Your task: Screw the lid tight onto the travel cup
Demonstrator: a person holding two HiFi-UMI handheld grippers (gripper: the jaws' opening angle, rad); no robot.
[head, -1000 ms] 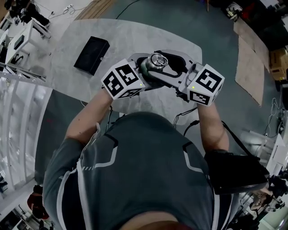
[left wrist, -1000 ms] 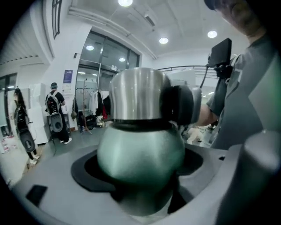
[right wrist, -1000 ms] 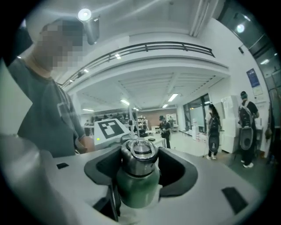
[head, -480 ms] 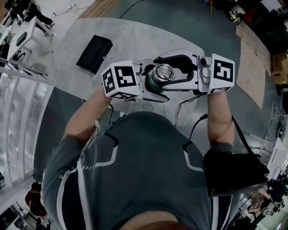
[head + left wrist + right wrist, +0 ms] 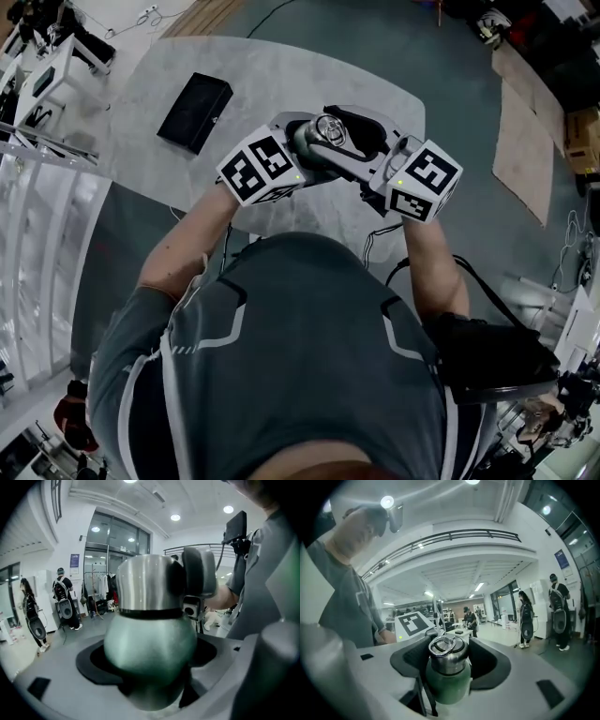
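While it hangs in the air between both grippers, the green travel cup (image 5: 150,639) with its round body stands about upright. It is taken low down by the left gripper (image 5: 150,660). The black pads (image 5: 93,663) of that gripper press on two sides of the body, so its jaws are closed on the cup.

On top of the cup sits the steel lid (image 5: 447,651), which is brushed and carries a wire ring. The right gripper (image 5: 450,660) reaches in from the opposite side. Its jaws have just been closing with this lid between them, and now the dark pads (image 5: 410,660) lie against the lid on both sides. They stand rather wide, since the lid is wide. Each gripper bears a white cube with black square markers (image 5: 262,169), and these cubes are on the person's side of the cup.

Below the grippers in the head view lies a pale marbled table (image 5: 281,84) with rounded corners. A flat black box (image 5: 194,112) rests on it, beyond the left gripper and well apart from it. Around the table is a dark green floor (image 5: 450,75), and brown boards (image 5: 520,141) lie on it far beyond the right gripper.

Behind the cup, the gripper views show a large bright hall with round ceiling lamps (image 5: 175,517), a tall glass front (image 5: 112,550) and a long railing (image 5: 450,536) on an upper level. Some people (image 5: 526,616) stand far away.
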